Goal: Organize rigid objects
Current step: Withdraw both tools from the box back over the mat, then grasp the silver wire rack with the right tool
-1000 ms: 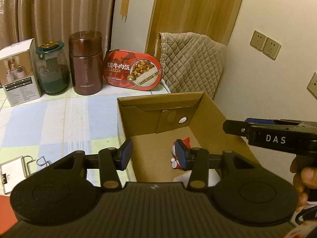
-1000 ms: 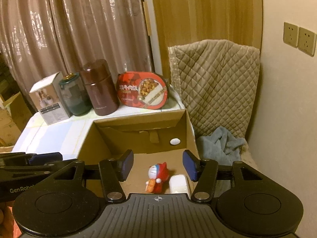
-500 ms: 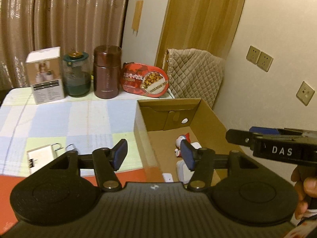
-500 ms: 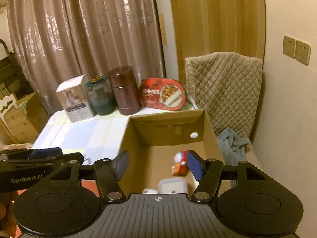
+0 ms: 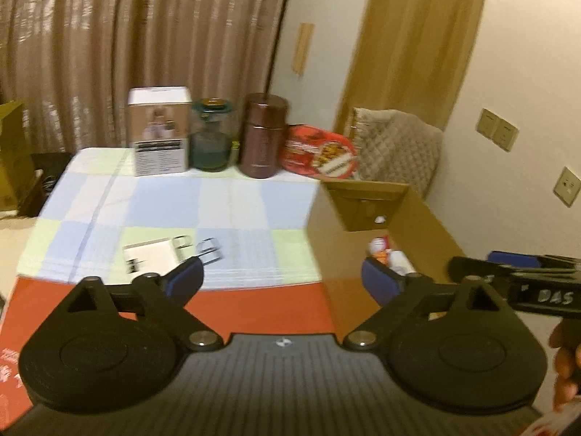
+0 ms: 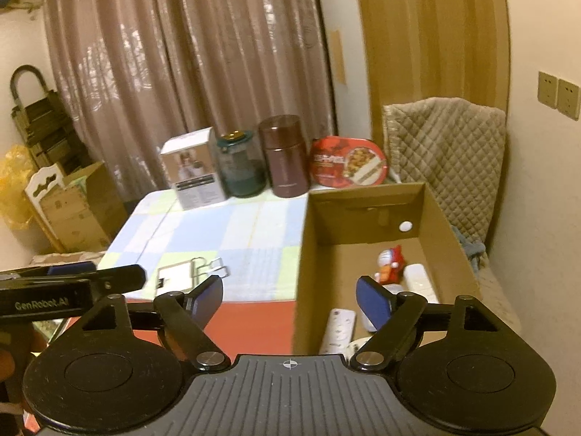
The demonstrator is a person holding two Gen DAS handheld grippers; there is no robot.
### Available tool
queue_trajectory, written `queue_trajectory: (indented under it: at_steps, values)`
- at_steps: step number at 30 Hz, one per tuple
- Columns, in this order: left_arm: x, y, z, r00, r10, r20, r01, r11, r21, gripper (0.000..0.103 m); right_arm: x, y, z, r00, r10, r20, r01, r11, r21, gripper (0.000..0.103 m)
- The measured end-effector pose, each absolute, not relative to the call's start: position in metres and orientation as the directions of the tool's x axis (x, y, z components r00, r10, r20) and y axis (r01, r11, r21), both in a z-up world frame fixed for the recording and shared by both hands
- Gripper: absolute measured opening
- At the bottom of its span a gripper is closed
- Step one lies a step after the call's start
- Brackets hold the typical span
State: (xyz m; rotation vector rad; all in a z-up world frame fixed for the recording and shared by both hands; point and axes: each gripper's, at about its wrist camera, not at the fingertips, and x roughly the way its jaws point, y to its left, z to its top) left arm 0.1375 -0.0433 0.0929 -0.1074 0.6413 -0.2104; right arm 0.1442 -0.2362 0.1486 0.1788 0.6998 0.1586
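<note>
the open cardboard box (image 6: 377, 214) at the counter's right edge holds a red-and-white figurine (image 6: 390, 263), a white remote (image 6: 339, 328) and a white case (image 6: 417, 279). a white binder-clipped pad (image 6: 181, 276) lies on the checked cloth (image 6: 232, 225) near the front edge. a carton (image 6: 194, 167), glass jar (image 6: 239, 167), brown metal flask (image 6: 285, 156) and red oval tin (image 6: 348, 165) line the far edge. left hand-held gripper (image 5: 281, 279) and right hand-held gripper (image 6: 290, 298) are both released, jaws opening with nothing between.
</note>
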Motion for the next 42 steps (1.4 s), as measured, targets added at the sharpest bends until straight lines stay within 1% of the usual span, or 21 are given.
queue_trajectory:
  at_steps: [2,11,18,22,28,38,40,42]
  values:
    - [0.130,-0.023,0.090,0.787,-0.199,-0.583,0.133,0.979,-0.154,0.096,0.139,-0.227,0.149,0.757,0.212,-0.619,-0.097,0.972,0.214,0.079]
    - [0.111,0.064,0.076,0.819,-0.060,-0.570,-0.005,0.994,-0.113,0.097,0.136,-0.184,0.143,0.756,0.256,-0.602,-0.161,0.965,0.208,0.080]
    - [0.118,0.106,0.060,0.806,0.008,-0.592,-0.105,0.986,-0.129,0.097,0.152,-0.153,0.122,0.744,0.279,-0.607,-0.197,0.960,0.200,0.080]
    - [0.129,0.117,0.044,0.807,0.030,-0.590,-0.128,0.984,-0.125,0.097,0.166,-0.140,0.104,0.737,0.287,-0.612,-0.205,0.958,0.202,0.080]
    - [0.162,0.123,0.013,0.798,0.040,-0.602,-0.133,0.985,-0.110,0.097,0.195,-0.121,0.069,0.721,0.290,-0.630,-0.223,0.957,0.185,0.080]
    - [0.228,0.131,-0.051,0.771,0.017,-0.637,-0.116,0.987,-0.113,0.096,0.268,-0.080,-0.013,0.675,0.313,-0.668,-0.284,0.946,0.156,0.080]
    - [0.239,0.135,-0.062,0.762,-0.008,-0.647,-0.110,0.984,-0.141,0.095,0.283,-0.075,-0.025,0.675,0.316,-0.667,-0.294,0.944,0.149,0.080]
    - [0.250,0.133,-0.068,0.751,-0.004,-0.660,-0.102,0.987,-0.121,0.095,0.299,-0.070,-0.038,0.679,0.325,-0.659,-0.308,0.940,0.146,0.080]
